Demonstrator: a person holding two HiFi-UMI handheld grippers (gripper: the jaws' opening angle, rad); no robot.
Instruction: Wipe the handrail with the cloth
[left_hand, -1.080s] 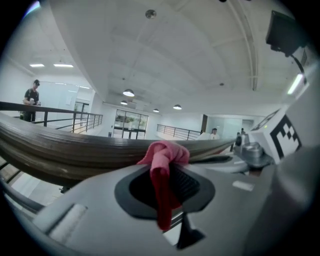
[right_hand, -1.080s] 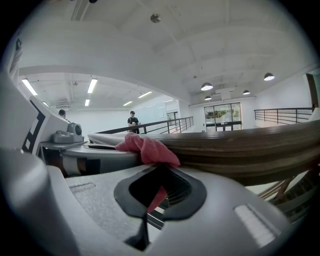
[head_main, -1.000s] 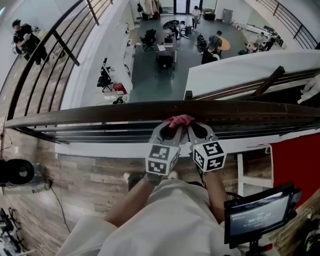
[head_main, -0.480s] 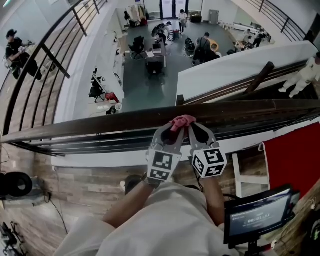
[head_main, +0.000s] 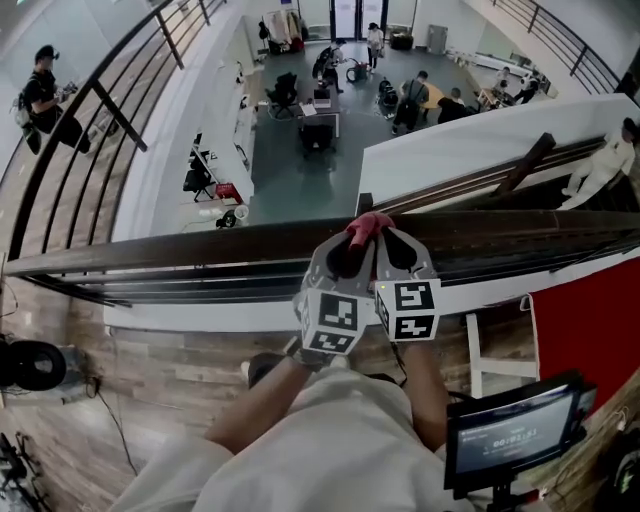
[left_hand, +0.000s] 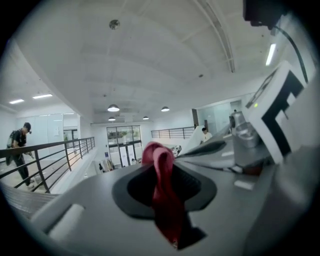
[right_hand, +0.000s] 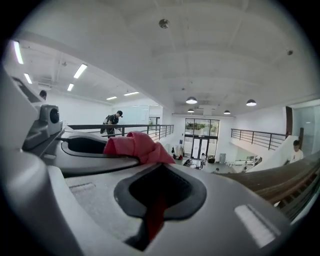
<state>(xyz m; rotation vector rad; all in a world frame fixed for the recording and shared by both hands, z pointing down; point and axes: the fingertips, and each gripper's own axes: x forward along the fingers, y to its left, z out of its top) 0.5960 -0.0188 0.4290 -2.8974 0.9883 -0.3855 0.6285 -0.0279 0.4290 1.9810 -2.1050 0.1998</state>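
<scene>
The dark brown handrail (head_main: 180, 249) runs across the middle of the frame. The pink cloth (head_main: 368, 226) lies on its middle.

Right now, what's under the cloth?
In the head view the dark handrail runs under the pink cloth, which is pinched by the left gripper and right gripper. Whether cloth touches rail is hidden by the cloth and grippers.

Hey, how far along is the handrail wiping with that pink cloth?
Done: the left gripper and the right gripper are both shut on the pink cloth, which is bunched up between them. In hand: the cloth sits at the dark handrail, roughly mid-span. Left: long stretches of rail run off to both sides, and nothing shows which parts have been wiped.
</scene>
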